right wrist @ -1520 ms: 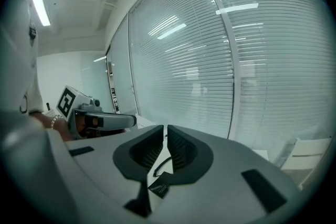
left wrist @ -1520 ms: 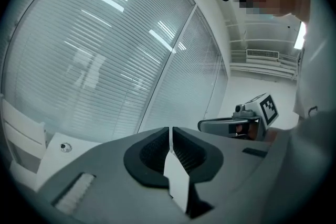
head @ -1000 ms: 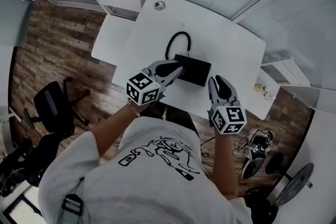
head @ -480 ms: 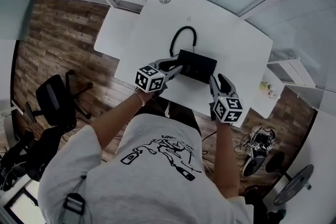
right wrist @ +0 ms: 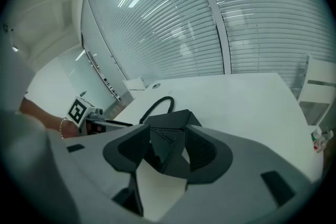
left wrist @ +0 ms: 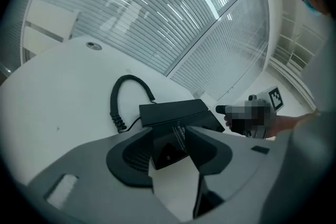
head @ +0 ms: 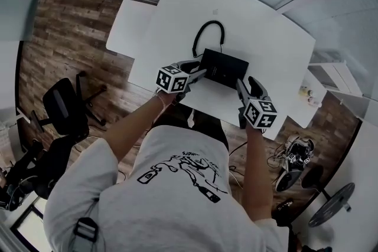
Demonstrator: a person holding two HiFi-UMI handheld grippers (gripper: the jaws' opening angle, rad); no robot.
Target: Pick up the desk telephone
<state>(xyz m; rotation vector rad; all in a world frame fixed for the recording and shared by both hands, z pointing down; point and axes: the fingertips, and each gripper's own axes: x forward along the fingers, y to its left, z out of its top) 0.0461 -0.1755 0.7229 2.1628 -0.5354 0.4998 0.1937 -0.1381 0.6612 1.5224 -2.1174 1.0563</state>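
The black wedge-shaped telephone (head: 227,66) lies mid-frame on the smooth white desk (head: 271,44), with its coiled cord (left wrist: 112,105) looping behind it. Its keys cannot be made out, and the jaws hide its near corners. Both arms reach forward and down. The ribbed grey jaws of the left gripper (left wrist: 170,136) and the right gripper (right wrist: 167,136) are opening, each straddling a corner without pinching it.

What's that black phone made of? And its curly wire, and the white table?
Desk telephone: likely hard plastic, matte black, with sharp flat edges and only a faint sheen.
Coiled cord: probably rubbery plastic, black, wound in springy coils.
Table: smooth white top, perhaps laminate; it reflects light softly.
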